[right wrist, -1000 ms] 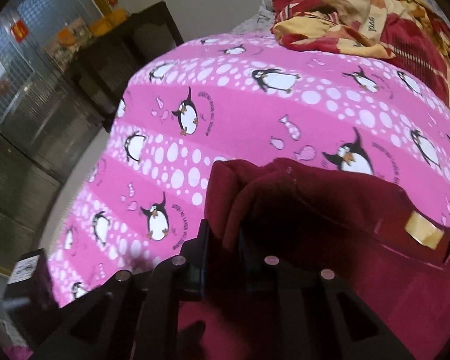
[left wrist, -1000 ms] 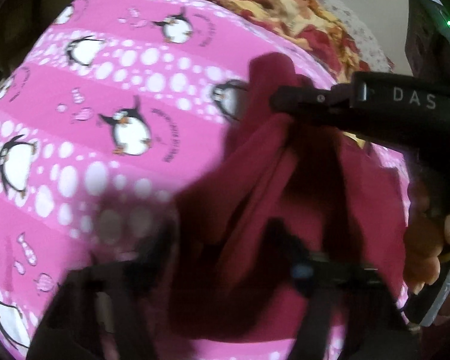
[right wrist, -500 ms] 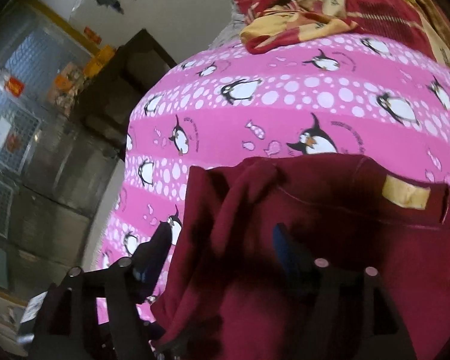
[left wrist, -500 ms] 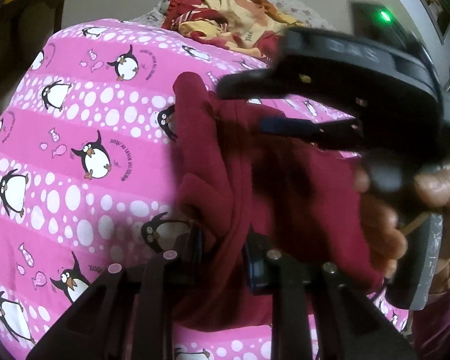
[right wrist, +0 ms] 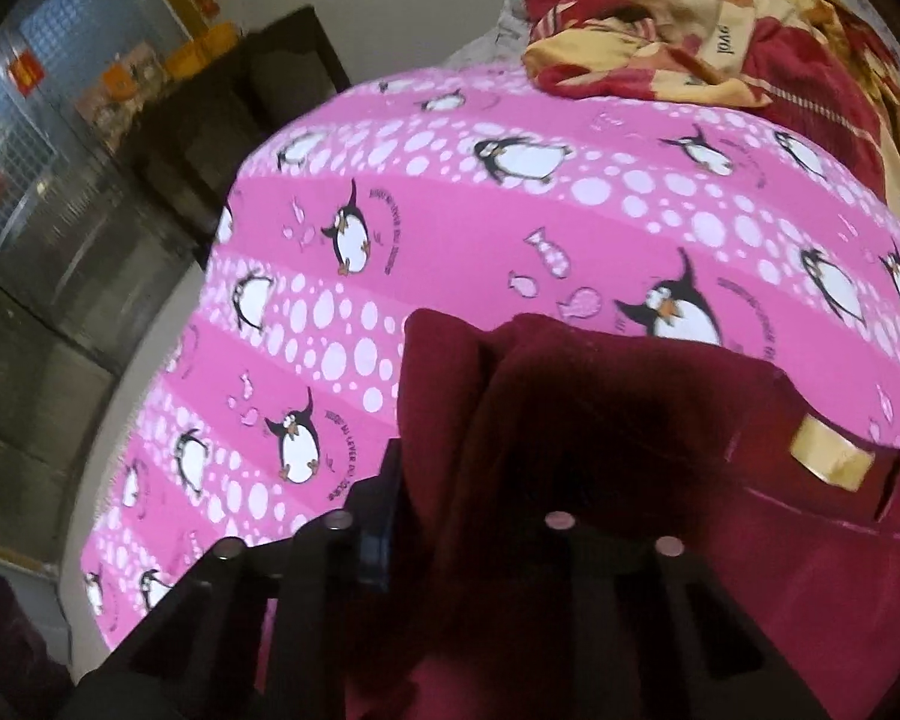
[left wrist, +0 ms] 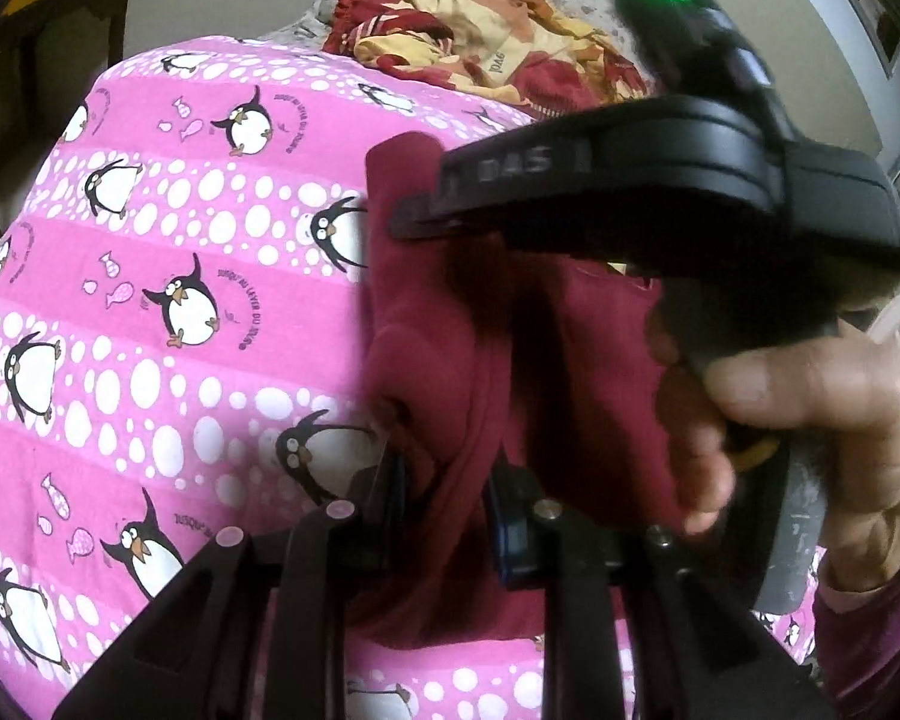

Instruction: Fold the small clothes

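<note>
A small maroon garment [left wrist: 444, 360] lies bunched on a pink penguin-print sheet [left wrist: 150, 300]. My left gripper [left wrist: 450, 498] is shut on a fold of its cloth, which rises between the fingers. My right gripper [right wrist: 450, 516] is shut on another fold of the same garment [right wrist: 600, 420]; a tan neck label [right wrist: 828, 456] shows at the right. In the left wrist view the right gripper's black body [left wrist: 630, 192] and the hand holding it cross above the garment and hide its right part.
A crumpled red and yellow blanket [left wrist: 498, 54] lies at the far end of the bed, also in the right wrist view [right wrist: 720, 30]. A dark cabinet [right wrist: 222, 120] and a mesh shelf stand beyond the bed's left edge.
The right gripper opened half a second ago and has shut again on a fold of the garment. The left gripper still holds its fold and has lifted slightly.
</note>
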